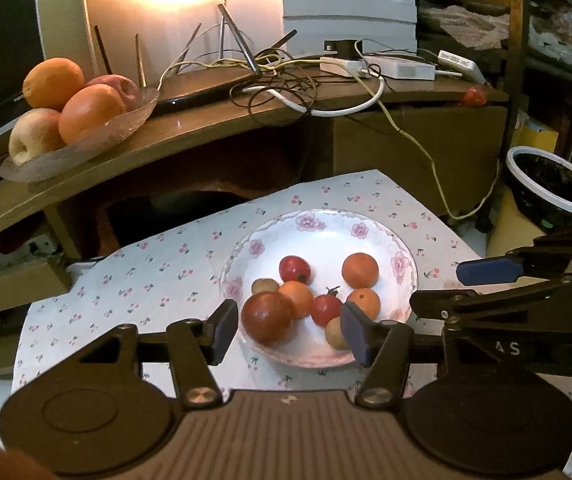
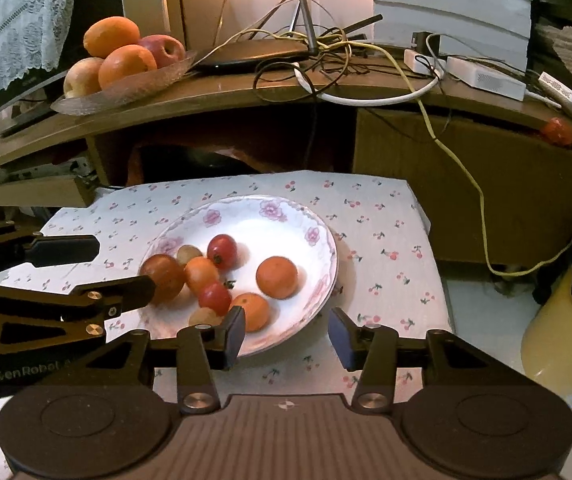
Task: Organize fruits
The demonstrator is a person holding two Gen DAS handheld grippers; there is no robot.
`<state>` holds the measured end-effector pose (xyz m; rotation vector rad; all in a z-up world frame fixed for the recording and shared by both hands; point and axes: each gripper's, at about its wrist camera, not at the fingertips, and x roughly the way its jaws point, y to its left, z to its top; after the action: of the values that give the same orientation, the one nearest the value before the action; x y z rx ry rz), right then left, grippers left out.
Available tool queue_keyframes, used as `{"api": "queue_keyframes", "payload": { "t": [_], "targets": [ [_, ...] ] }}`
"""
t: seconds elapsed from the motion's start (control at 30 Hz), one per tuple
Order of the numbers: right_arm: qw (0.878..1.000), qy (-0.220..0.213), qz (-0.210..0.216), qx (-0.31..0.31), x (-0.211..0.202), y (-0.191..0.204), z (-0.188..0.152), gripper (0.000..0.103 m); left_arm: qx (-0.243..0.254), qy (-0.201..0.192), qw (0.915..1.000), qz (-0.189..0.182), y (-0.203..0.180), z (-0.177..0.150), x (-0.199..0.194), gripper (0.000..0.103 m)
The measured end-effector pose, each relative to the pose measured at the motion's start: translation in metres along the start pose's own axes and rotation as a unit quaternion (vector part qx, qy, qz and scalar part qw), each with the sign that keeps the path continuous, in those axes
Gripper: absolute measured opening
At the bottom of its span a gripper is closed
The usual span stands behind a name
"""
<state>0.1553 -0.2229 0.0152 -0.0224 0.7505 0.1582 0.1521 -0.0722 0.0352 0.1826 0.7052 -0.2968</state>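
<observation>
A white plate with pink flowers (image 1: pixel 325 216) (image 2: pixel 246 200) lies on a cherry-print cloth (image 1: pixel 146 272). It holds several small fruits: a large dark red tomato (image 1: pixel 266 317) (image 2: pixel 162 278), a small orange (image 1: pixel 359 270) (image 2: pixel 277 277), a cherry tomato (image 1: pixel 294 269) (image 2: pixel 222 251) and others. My left gripper (image 1: pixel 290 332) (image 2: pixel 106 268) hovers open over the plate's near-left side, its pads touching no fruit. My right gripper (image 2: pixel 287 336) (image 1: pixel 461 286) is open and empty, over the plate's near-right rim.
A glass dish (image 1: pixel 78 148) (image 2: pixel 126 92) of oranges and apples sits on the wooden shelf behind, beside a router with tangled cables (image 1: pixel 278 80). A small red fruit (image 2: pixel 557 131) rests at the shelf's right edge. A dark white-rimmed pot (image 1: pixel 553 188) stands to the right.
</observation>
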Motion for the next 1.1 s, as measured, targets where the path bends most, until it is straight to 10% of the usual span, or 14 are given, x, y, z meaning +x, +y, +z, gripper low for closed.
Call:
{"api": "queue_keyframes", "payload": {
  "t": [1.1],
  "targets": [
    [1.0, 0.0, -0.009, 0.002, -0.018, 0.01, -0.018, 0.051, -0.006, 0.006, 0.9999, 0.012, -0.005, -0.017, -0.015, 0.075]
  ]
}}
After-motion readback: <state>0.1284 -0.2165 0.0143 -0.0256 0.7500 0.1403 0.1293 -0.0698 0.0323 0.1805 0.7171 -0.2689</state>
